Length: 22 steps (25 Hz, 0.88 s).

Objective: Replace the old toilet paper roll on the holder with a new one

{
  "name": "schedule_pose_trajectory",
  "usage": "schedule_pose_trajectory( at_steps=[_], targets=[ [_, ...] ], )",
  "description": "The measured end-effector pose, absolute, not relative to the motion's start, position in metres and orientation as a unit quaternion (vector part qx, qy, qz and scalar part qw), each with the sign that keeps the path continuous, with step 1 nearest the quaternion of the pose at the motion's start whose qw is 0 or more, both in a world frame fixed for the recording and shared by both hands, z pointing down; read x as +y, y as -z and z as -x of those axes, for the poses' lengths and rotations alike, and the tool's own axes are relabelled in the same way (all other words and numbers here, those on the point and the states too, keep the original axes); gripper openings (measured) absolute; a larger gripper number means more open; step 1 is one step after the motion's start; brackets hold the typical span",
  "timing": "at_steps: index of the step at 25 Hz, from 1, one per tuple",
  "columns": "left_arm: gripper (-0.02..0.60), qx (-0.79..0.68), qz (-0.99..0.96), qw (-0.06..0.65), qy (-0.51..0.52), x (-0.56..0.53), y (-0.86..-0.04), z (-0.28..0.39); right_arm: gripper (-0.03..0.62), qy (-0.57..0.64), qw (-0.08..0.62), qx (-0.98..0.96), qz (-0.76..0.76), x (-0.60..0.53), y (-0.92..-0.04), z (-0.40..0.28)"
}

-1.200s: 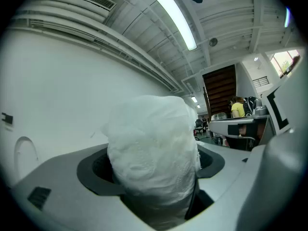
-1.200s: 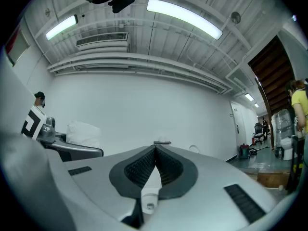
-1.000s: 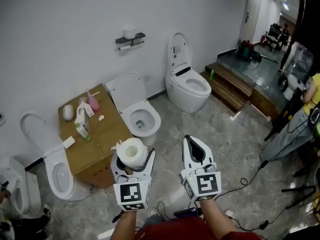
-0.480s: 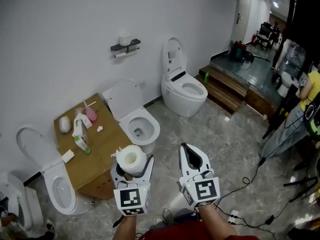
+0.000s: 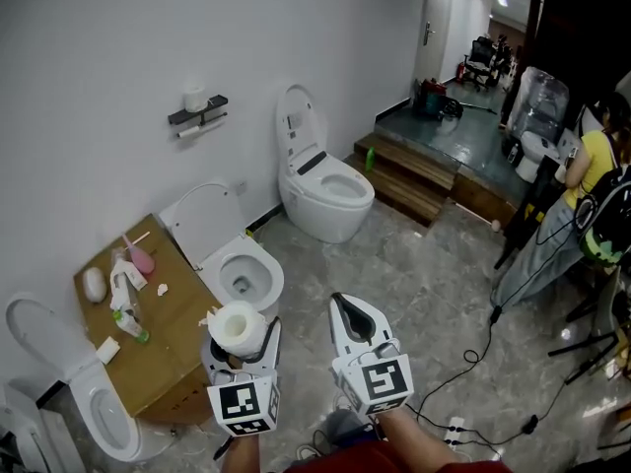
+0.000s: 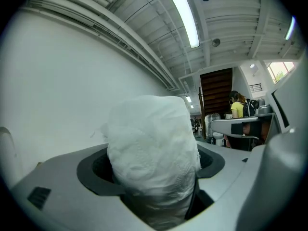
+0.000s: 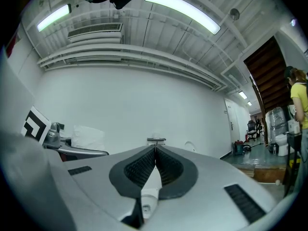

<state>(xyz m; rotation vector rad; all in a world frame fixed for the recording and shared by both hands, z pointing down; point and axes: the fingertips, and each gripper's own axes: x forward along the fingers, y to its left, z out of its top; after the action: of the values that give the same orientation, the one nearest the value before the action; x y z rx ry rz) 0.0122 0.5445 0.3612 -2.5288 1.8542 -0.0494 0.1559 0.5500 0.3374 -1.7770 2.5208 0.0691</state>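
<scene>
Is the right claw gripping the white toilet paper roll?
No, the right claw is shut empty; the white toilet paper roll sits in the left claw.

Head view steeply downward; gripper views level, close-up (white wall [image 5: 99, 47] shared).

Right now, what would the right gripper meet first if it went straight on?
Nothing near: the right gripper lines up with the holder on the far wall, probably its first contact; depth unclear.
</scene>
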Motion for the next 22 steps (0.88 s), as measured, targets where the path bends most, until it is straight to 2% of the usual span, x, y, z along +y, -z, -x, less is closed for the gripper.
schedule_pose_trajectory(
  at_steps=[22],
  targets=[
    [0.442, 0.64, 0.768, 0.005, 0.027, 0.341, -0.35, -0.144, 0.018, 0.009, 0.067, 0.85, 0.522, 0.332, -0.332, -0.288]
  ],
)
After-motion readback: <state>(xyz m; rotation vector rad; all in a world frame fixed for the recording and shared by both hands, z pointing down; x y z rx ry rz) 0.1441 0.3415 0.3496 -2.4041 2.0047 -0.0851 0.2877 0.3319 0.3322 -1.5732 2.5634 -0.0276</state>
